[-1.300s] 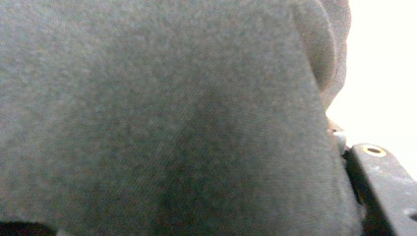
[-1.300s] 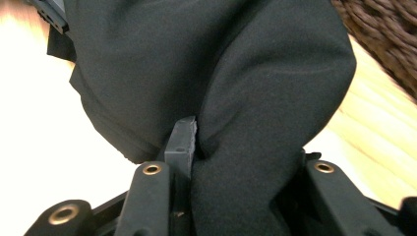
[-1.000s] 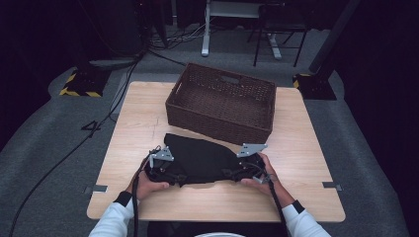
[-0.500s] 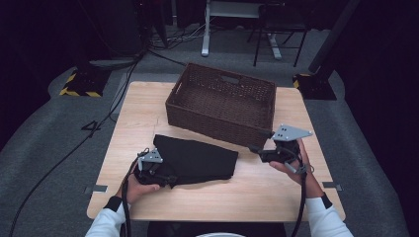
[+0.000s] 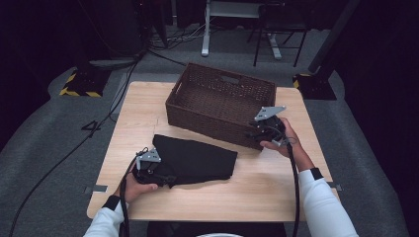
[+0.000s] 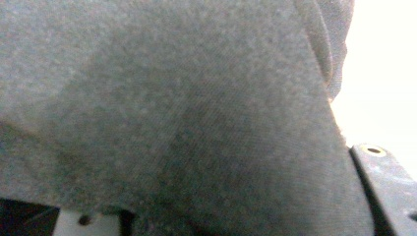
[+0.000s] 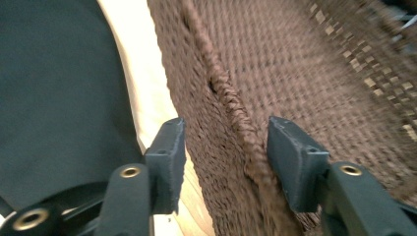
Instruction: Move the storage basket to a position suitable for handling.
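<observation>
Overhead, basket: brown wicker basket (image 5: 220, 101) on the counter (image 5: 143, 108); its inside looks bare.
Cloth: black cloth (image 5: 197, 160) lies folded before it.
Left tool view: left tool (image 5: 165, 177) clenched on cloth (image 6: 172, 113).
Right tool view: right tool (image 7: 223, 152) released, jaws astride basket rim (image 7: 221, 93).
Change: right tool moved from beside the basket onto its rim.

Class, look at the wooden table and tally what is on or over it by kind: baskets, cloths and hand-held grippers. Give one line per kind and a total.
Wicker baskets: 1, the brown basket
Black cloths: 1, the folded cloth
Hand-held grippers: 2, the left hand-held gripper and the right hand-held gripper
Total: 4
</observation>
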### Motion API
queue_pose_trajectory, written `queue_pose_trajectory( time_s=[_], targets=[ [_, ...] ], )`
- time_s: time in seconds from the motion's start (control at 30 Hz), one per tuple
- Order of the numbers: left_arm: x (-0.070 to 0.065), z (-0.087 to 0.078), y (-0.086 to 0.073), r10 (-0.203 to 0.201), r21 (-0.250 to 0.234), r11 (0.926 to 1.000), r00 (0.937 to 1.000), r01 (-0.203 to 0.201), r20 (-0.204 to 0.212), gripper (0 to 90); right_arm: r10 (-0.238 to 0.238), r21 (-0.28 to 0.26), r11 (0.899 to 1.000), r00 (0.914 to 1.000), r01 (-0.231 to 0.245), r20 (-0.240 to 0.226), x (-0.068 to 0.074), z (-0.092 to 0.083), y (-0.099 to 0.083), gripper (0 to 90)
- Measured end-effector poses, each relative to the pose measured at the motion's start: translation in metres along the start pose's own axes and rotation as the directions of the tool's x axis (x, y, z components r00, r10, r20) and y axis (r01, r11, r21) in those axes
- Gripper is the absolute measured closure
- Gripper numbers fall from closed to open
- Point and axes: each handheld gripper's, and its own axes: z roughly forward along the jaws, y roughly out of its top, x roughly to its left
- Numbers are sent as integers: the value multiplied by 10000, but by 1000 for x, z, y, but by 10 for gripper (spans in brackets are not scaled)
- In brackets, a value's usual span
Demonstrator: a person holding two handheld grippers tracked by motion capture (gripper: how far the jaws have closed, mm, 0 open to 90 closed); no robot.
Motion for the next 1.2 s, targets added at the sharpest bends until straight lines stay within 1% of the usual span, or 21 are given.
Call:
queue_pose_trajectory(
  time_s=[0.1, 0.17, 0.23, 0.27, 0.37, 0.43, 0.5, 0.53, 0.63, 0.7, 0.77, 0.83, 0.87, 0.9, 0.97, 1.0, 1.03, 1.07, 1.13, 1.17, 1.2],
  targets=[
    [-1, 0, 0, -3, 21, 10000, 10000, 3, 6, 381, -371, 442, 9983, 9993, 373, -62, -1, 7, 2, 676],
    [-2, 1, 1, 37, 47, 10000, 10000, -38, 87, 381, -612, 427, 9972, 9978, 622, -239, -1, 5, 2, 764],
    [-4, 3, 2, 47, 60, 10000, 9999, -48, 141, 381, -780, 312, 9963, 9951, 800, -601, -1, 3, 1, 811],
    [-5, 4, 2, 63, 63, 10000, 9998, -64, 163, 381, -862, 187, 9959, 9924, 881, -875, 0, 2, 0, 820],
    [-9, 6, 4, 151, 166, 9997, 9996, -155, 253, 381, -1385, 115, 9901, 9869, 1399, -824, 7, -3, -3, 827],
    [-12, 6, 4, 223, 219, 9995, 9992, -230, 327, 381, -1511, -92, 9885, 9817, 1510, -1162, 12, -8, -8, 827],
    [-14, 7, 4, 205, 215, 9995, 9991, -213, 383, 380, -1680, -169, 9858, 9789, 1672, -1160, 17, -14, -14, 827],
    [-15, 7, 5, 298, 268, 9992, 9986, -311, 447, 381, -1739, -193, 9848, 9776, 1728, -1182, 19, -17, -16, 828],
    [-18, 8, 4, 303, 310, 9990, 9984, -318, 479, 381, -2053, -303, 9787, 9693, 2031, -1350, 28, -30, -27, 827],
    [-22, 8, 3, 353, 345, 9987, 9975, -374, 613, 381, -2147, -377, 9767, 9665, 2114, -1407, 33, -39, -35, 826],
    [-27, 8, 2, 509, 405, 9977, 9953, -544, 826, 381, -2139, -418, 9768, 9684, 2102, -1282, 36, -47, -43, 822],
    [-31, 9, 2, 522, 429, 9975, 9943, -564, 931, 381, -1962, -476, 9802, 9751, 1922, -1031, 37, -53, -49, 771],
    [-33, 10, 2, 581, 440, 9971, 9935, -626, 975, 381, -1733, -521, 9841, 9826, 1701, -664, 38, -55, -52, 707],
    [-34, 11, 2, 609, 453, 9968, 9930, -657, 1010, 381, -1167, -690, 9909, 9931, 1157, -110, 38, -60, -56, 554],
    [-38, 13, 4, 647, 488, 9963, 9923, -701, 1052, 381, -397, -906, 9950, 9985, 429, 375, 36, -69, -62, 427],
    [-41, 15, 5, 673, 484, 9962, 9917, -729, 1098, 381, -124, -1069, 9941, 9975, 199, 702, 35, -75, -66, 374],
    [-43, 17, 6, 717, 492, 9957, 9907, -779, 1159, 381, 442, -1514, 9881, 9930, -273, 1097, 35, -86, -74, 343],
    [-45, 18, 6, 744, 500, 9955, 9903, -807, 1172, 381, 799, -1842, 9815, 9868, -531, 1411, 36, -95, -80, 321],
    [-49, 21, 8, 834, 550, 9943, 9885, -909, 1261, 381, 1218, -2310, 9692, 9811, -849, 1505, 38, -107, -88, 286],
    [-50, 22, 9, 888, 552, 9938, 9877, -965, 1288, 380, 1491, -2462, 9632, 9763, -1075, 1569, 41, -115, -94, 267],
    [-53, 23, 9, 880, 587, 9936, 9876, -963, 1298, 380, 1612, -2526, 9605, 9734, -1168, 1630, 43, -119, -98, 254]
  ],
)
